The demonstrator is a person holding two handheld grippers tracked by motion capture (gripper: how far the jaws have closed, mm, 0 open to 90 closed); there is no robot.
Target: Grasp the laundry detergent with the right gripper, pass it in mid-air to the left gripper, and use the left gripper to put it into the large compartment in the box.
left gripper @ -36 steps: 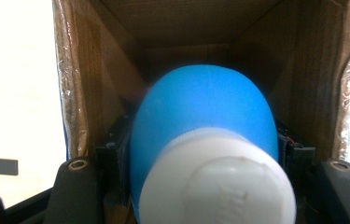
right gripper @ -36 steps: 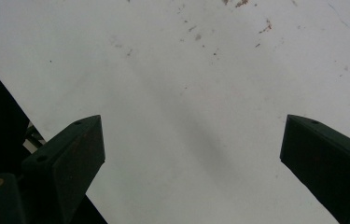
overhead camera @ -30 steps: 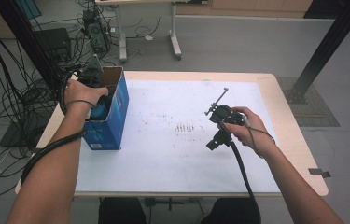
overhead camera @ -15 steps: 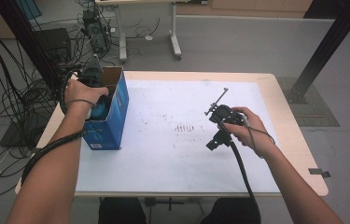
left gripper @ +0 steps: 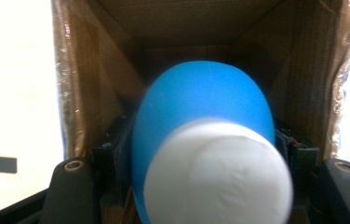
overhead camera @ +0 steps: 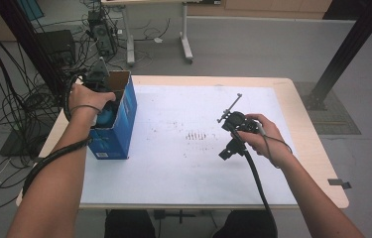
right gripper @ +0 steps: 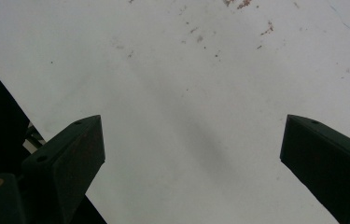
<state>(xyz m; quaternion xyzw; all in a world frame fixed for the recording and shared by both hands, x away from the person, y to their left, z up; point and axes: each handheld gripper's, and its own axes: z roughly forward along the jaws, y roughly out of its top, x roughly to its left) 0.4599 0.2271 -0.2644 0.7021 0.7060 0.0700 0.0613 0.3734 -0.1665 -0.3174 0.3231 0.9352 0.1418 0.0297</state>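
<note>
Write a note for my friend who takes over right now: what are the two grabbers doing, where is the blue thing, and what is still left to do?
Left gripper: down inside the open blue box at the table's left edge. Its jaws sit on either side of the blue bottle with the white cap and have just been opening a little; whether the pads still press on it is hard to tell.
Right gripper: jaws wide open, nothing between them, held over the bare white table top.
Done: the bottle is inside the box.
Left: probably let go fully and lift the left gripper out.
</note>
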